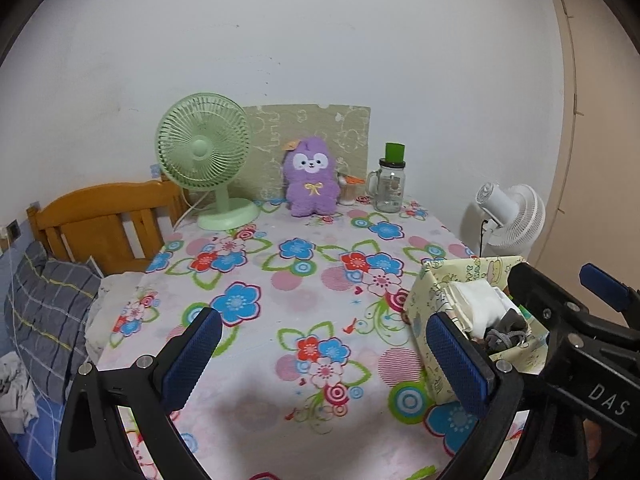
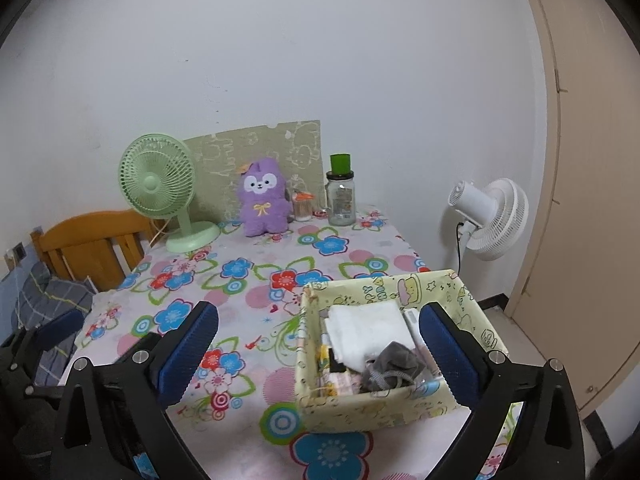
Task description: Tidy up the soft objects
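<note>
Storage box (image 2: 384, 368), pale yellow with cartoon print, stood on the floral tablecloth (image 2: 248, 280) at the near right of the table. Inside it lay a folded white cloth (image 2: 368, 332), with a grey fabric bundle (image 2: 394, 364) at the box's near side. Left gripper (image 1: 324, 356) hovered just left of the box, fingers apart, holding nothing. Right gripper (image 2: 316, 348) hung above the box's near edge, fingers apart, empty. Far behind the box, a purple plush toy (image 2: 264, 200) sat against the wall between a green fan (image 2: 160, 192) and a glass jar (image 2: 341, 200).
</note>
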`<action>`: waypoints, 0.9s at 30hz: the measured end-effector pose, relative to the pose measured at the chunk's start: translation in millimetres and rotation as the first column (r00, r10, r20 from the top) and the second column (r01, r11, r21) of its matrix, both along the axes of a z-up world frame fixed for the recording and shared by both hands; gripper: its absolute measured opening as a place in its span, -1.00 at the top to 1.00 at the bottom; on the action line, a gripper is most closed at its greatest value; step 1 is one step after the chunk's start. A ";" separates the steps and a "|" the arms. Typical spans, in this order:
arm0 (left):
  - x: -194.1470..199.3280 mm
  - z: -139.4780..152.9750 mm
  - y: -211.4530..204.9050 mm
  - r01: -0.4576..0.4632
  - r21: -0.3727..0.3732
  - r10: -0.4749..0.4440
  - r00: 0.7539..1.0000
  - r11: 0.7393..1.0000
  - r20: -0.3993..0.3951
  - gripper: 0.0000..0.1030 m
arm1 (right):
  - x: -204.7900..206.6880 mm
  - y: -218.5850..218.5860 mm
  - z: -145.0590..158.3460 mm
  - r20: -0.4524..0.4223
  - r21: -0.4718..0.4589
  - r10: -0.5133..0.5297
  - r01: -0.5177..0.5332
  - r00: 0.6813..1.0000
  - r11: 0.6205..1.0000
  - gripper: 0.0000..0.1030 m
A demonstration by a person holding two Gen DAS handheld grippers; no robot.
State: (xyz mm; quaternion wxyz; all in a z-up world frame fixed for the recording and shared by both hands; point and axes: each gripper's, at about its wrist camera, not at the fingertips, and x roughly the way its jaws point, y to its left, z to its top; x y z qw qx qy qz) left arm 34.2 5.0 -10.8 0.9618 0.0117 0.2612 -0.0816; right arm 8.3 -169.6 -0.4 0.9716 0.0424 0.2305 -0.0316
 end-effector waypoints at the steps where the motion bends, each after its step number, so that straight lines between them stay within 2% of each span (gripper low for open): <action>1: -1.8 0.2 1.4 -0.001 -0.001 0.001 1.000 1.000 0.002 -0.99 | -1.5 1.2 0.1 0.003 0.002 0.002 -0.002 1.000 1.000 -0.99; 9: -9.4 4.0 12.2 -0.033 -0.009 0.033 0.999 0.999 0.010 -0.99 | -12.9 4.2 3.2 0.026 0.010 -0.002 0.001 1.000 1.000 -0.99; 27: -9.6 6.2 12.8 -0.036 -0.011 0.036 0.999 0.999 0.013 -0.99 | -15.2 -0.4 3.4 0.028 0.009 -0.007 0.007 1.000 1.000 -0.99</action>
